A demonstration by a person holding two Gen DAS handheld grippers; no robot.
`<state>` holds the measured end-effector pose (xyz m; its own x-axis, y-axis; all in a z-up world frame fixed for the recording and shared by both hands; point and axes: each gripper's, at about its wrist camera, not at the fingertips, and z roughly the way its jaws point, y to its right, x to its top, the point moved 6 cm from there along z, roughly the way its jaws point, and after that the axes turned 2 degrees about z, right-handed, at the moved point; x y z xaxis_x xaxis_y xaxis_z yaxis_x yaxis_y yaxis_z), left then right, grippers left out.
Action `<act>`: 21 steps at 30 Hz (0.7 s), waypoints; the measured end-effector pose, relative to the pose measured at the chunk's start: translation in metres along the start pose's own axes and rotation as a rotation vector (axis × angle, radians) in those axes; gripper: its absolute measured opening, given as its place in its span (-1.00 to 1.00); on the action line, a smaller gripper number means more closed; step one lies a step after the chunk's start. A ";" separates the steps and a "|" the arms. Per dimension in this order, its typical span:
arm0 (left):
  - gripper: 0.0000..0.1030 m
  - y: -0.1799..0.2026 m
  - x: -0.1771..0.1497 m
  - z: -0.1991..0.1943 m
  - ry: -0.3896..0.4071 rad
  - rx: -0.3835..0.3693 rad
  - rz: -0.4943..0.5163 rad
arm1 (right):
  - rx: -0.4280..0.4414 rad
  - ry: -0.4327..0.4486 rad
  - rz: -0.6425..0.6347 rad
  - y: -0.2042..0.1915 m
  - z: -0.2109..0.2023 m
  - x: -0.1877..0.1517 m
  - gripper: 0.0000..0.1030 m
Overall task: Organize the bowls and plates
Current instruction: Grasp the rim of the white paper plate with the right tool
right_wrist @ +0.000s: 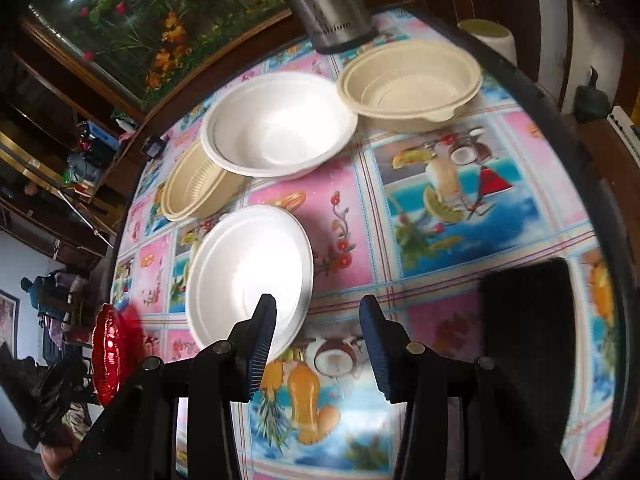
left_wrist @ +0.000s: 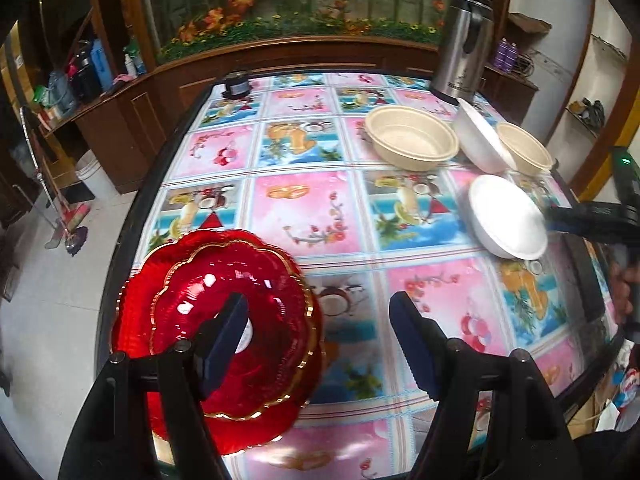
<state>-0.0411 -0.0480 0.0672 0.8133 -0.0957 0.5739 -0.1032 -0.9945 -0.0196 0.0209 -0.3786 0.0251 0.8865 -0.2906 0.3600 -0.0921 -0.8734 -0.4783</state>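
Left gripper [left_wrist: 320, 340] fingers are spread wide, holding nothing, over glossy scalloped red plates [left_wrist: 224, 320] at lower left. Right gripper [right_wrist: 318, 348] fingers are parted and empty beside a smooth white foam bowl [right_wrist: 248, 276] on the desk [right_wrist: 460, 216]; ribbed beige bowls [right_wrist: 408, 84] sit up top.

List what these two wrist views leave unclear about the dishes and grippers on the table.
- Red plates, left wrist view: the near part sits behind the left gripper; how many are stacked is unclear.
- Near white bowl, right wrist view: overexposed, and a finger of the right gripper covers its near rim.
- Steel flask, right wrist view: top cut off by the frame edge.
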 end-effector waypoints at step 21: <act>0.40 0.036 -0.004 0.021 -0.086 -0.197 -0.004 | 0.065 -0.225 -0.250 -0.084 0.036 -0.080 -0.69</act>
<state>-0.0359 -0.0841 0.0469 0.8587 -0.1038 0.5018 -0.2031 -0.9680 0.1473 -0.0263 -0.2684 0.0077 0.9564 0.0292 0.2906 0.1637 -0.8777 -0.4504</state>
